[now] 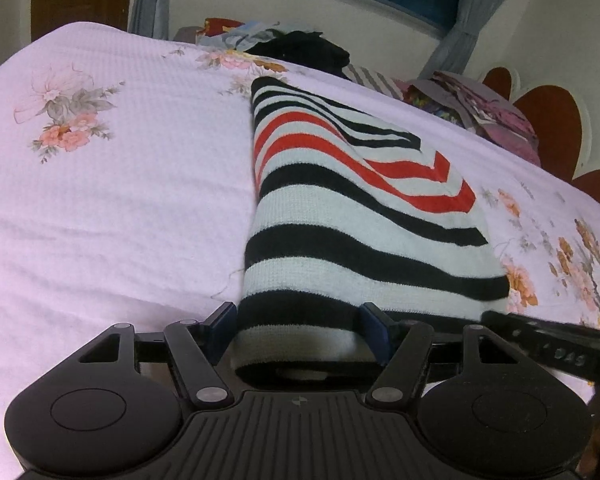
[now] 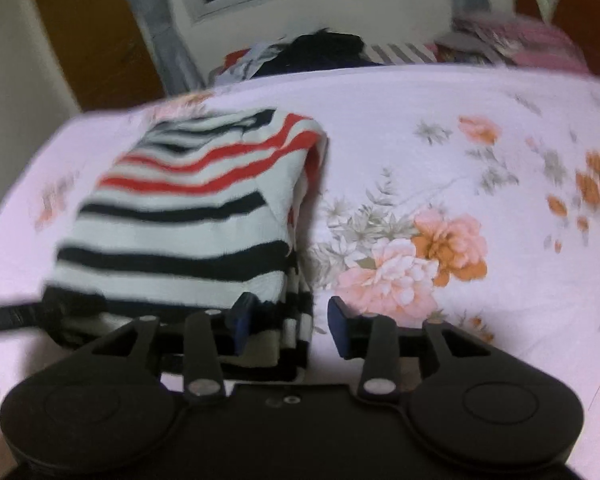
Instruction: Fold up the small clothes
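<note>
Both grippers work the near end of one garment, a knitted sweater striped in black, white and red, which lies folded into a long narrow stack on the pale lilac bedsheet printed with pink and orange flowers.

On the left, the left gripper has its blue pads on either side of the thick near hem, and the cloth fills the whole gap between them, so it reads as clamped on the sweater. Left of the sweater's straight folded edge the sheet is bare and broad, the widest free ground for laying cloth over.

On the right, the right gripper stands with its jaws apart: the layered right edge of the stack sits against the left pad, while a strip of sheet shows before the right pad, so nothing is pinched there. Beyond it the sheet runs clear over the flower print.

Judged from this, the side folds are made and the lengthwise fold is in hand. The next move likely calls for the right jaws to close on that layered corner, then both hands to carry the near hem toward the far end.

A heap of dark and mixed clothes crowds the far edge of the bed, limiting room there.
</note>
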